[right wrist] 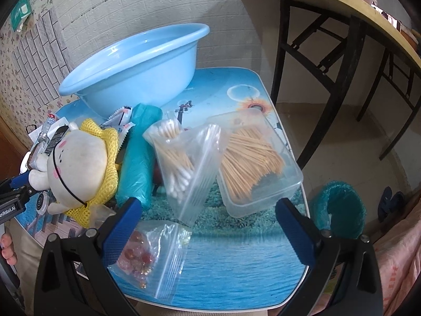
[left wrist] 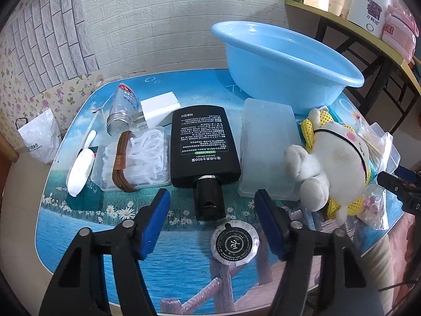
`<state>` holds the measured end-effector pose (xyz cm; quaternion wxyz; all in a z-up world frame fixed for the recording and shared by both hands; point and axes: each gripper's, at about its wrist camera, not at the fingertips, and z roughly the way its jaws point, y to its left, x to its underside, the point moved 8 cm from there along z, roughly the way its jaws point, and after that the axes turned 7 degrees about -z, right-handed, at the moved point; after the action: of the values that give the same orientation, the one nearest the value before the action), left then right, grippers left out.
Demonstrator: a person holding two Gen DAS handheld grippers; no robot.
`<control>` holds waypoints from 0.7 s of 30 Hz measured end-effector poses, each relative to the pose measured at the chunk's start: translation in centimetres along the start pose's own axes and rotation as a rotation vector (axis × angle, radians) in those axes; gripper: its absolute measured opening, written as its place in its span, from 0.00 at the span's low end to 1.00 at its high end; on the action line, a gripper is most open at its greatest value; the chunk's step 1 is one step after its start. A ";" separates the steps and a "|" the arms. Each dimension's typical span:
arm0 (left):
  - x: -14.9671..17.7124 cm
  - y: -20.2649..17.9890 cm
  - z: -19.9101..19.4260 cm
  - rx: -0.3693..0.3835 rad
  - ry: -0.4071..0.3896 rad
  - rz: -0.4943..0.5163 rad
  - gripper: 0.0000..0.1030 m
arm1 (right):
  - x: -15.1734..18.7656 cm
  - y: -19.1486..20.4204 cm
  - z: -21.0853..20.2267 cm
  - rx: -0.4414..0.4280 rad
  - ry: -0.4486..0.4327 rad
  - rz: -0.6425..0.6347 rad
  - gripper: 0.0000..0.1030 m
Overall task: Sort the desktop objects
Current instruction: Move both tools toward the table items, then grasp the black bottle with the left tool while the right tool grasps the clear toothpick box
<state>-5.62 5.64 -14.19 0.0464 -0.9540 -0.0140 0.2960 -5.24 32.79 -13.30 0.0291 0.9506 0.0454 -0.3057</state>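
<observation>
the black lotion bottle (left wrist: 205, 144) lies flat at the centre of the left wrist view, its black pump cap (left wrist: 209, 201) pointing toward the camera and reaching into the gap ahead of the left gripper (left wrist: 211, 197), whose blue pads stand partly apart on either side of the cap without touching it. just below the cap, between the fingers, sits a small round wrapped soap (left wrist: 235, 242). left of the bottle is a clear tray of white loops (left wrist: 136, 155) with a brown strap (left wrist: 119, 163) across it, and above that a tipped glass jar (left wrist: 122, 112) and a white charger (left wrist: 160, 108). right of the bottle lies a frosted lid (left wrist: 267, 147), then a white plush toy (left wrist: 334, 163) in yellow mesh. a blue basin (left wrist: 284, 60) stands at the upper right of the bench (left wrist: 184, 268). in the right wrist view the right gripper (right wrist: 208, 210) hangs wide open and empty over a zip bag of cotton swabs (right wrist: 181, 163), with a clear box of toothpicks (right wrist: 252, 158) at centre right and a bag of red beads (right wrist: 142, 255) at lower left.
</observation>
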 end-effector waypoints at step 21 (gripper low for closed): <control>0.0 0.9 1.1 0.010 0.014 -0.030 0.43 | 0.0 -0.4 0.4 -0.007 0.018 0.000 0.64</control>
<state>-6.24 4.79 -15.16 0.0559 -0.9554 -0.0265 0.2887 -5.50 33.10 -13.60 0.0319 0.9533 0.0466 -0.2968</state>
